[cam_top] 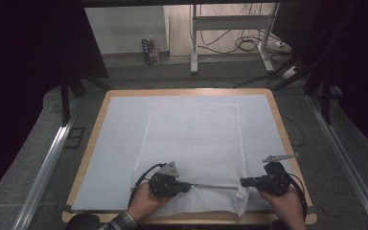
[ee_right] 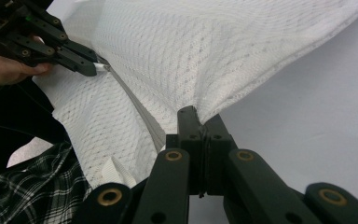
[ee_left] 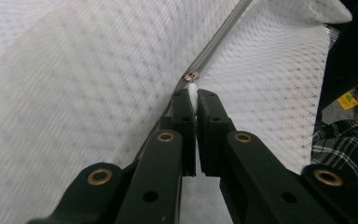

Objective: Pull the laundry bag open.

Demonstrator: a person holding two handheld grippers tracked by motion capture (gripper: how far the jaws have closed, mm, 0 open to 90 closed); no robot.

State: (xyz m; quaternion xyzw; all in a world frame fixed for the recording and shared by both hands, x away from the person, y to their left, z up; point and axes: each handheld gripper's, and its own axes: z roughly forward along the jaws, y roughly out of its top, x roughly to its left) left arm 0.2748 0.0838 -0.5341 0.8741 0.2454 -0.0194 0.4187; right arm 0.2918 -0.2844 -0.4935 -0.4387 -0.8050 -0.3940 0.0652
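A white mesh bag [cam_top: 191,139] lies flat on the white-covered table [cam_top: 117,143], with a grey zipper [cam_top: 215,186] running along its near end. My left gripper [cam_top: 189,186] is shut on the zipper's white pull tab [ee_left: 192,88], just behind the brass slider [ee_left: 192,75]. At the bag's near right corner, my right gripper [cam_top: 243,182] is shut on the mesh edge [ee_right: 200,105] and lifts it slightly. The right gripper view looks along the zipper [ee_right: 135,107] to the left gripper [ee_right: 93,67] at its far end.
The table's wooden rim [cam_top: 92,139] frames the white cover. Beyond it are a metal stand [cam_top: 230,28], floor cables [cam_top: 244,45] and a small box [cam_top: 149,51] by the wall. Aluminium rails [cam_top: 48,163] flank the table. A plaid sleeve [ee_right: 32,186] is near the bag's front edge.
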